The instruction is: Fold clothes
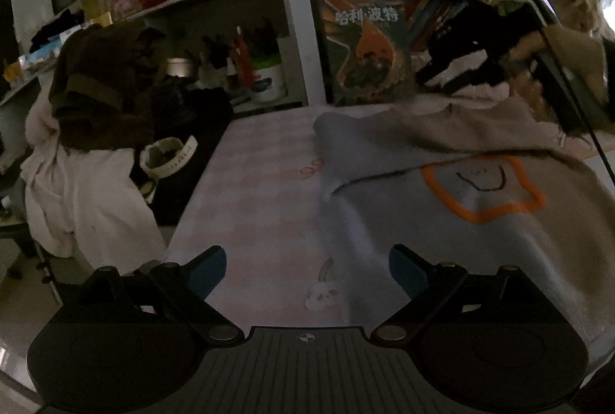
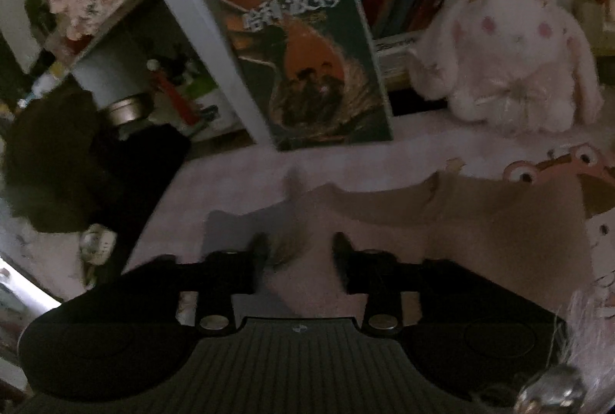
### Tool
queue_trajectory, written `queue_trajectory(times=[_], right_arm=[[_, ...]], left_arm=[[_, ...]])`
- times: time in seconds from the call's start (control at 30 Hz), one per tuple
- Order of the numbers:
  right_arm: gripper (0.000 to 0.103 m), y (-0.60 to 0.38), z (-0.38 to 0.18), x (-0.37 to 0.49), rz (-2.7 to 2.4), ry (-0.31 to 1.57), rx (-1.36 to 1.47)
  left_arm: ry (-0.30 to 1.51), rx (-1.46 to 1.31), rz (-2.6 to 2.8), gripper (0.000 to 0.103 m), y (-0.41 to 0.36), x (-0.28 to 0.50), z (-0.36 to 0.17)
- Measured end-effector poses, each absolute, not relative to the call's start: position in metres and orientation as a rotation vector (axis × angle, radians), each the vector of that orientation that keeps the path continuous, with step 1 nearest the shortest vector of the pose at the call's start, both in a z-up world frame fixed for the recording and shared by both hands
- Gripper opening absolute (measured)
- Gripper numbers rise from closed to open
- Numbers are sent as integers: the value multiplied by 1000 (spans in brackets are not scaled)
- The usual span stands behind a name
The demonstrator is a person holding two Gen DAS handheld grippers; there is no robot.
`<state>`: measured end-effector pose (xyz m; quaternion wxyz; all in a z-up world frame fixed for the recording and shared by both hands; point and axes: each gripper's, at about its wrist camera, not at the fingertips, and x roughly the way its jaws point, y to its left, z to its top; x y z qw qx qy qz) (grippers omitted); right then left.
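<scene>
On the left of the left wrist view, a heap of dark olive and white clothes spills over the table's left edge, with a white-rimmed sock or cuff resting on it. My judgement: a wide sweep of the left tool toward that side could drag the heap off. Its blue-padded fingers stand spread, with nothing between them, above the pale pink cloth-covered table.

The task's thing, a grey-beige knitted garment with an orange-outlined smiling patch, lies in the centre and right of that view, one flap already turned over along a diagonal crease. Its far edge runs close to the upright picture book with an orange and green cover leaning on the shelf; a push forward might topple the book onto the fold.

In the right wrist view the right tool is parted, its fingers holding nothing, low over the garment's left edge. The picture is blurred, so whether the tips touch the fabric I cannot tell. At upper right sits a fluffy white plush rabbit, and at the right edge a pink frog-eyed item lies just beside the garment; a fold carried that way could snag either.

Open room lies mainly on the bare pink strip between heap and garment.
</scene>
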<state>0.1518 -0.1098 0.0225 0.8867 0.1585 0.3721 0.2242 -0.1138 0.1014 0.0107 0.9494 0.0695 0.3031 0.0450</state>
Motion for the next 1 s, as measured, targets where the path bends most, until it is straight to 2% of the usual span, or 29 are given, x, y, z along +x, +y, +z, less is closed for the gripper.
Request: queue_trajectory(times=[0.13,0.33,0.4,0.43,0.5,0.57,0.63,0.73,0.87,0.9,0.93,0.97,1.0], right_arm=[[52,-125,28,130,464,746,358],[53,-167,19,77,292,770,249],[53,-179,12,54,234,788,197],[53,-184,9,42,211,797,168],[53,-191,1,15,164,821,97],[53,-195,-8,-7,125,845,37],[57,-199,-15,-28,89,868,-16],[66,-198,-25,-54,57,888,-38],[66,-199,-34,-72,26,918,-19],[66,-199,-36,-75,20,927,-16],[66,-199,-38,-78,15,936,-12],[66,-200,-40,-79,8,943,-11],[66,-200,-41,-80,3,950,-11]], left_arm=[[610,119,52,94,108,-107,10],[599,56,-67,94,116,-81,12],[626,12,-106,90,117,-58,14],[642,-25,-121,87,116,-42,15],[671,-104,-150,68,115,-10,12],[695,-143,-161,55,109,21,6],[724,-148,-161,45,100,51,-3],[767,-162,-160,43,88,88,-16],[815,-197,-150,43,81,121,-30],[823,-211,-151,39,81,126,-32],[831,-225,-152,32,81,131,-35],[838,-246,-148,14,83,135,-37],[846,-273,-139,3,86,137,-40]])
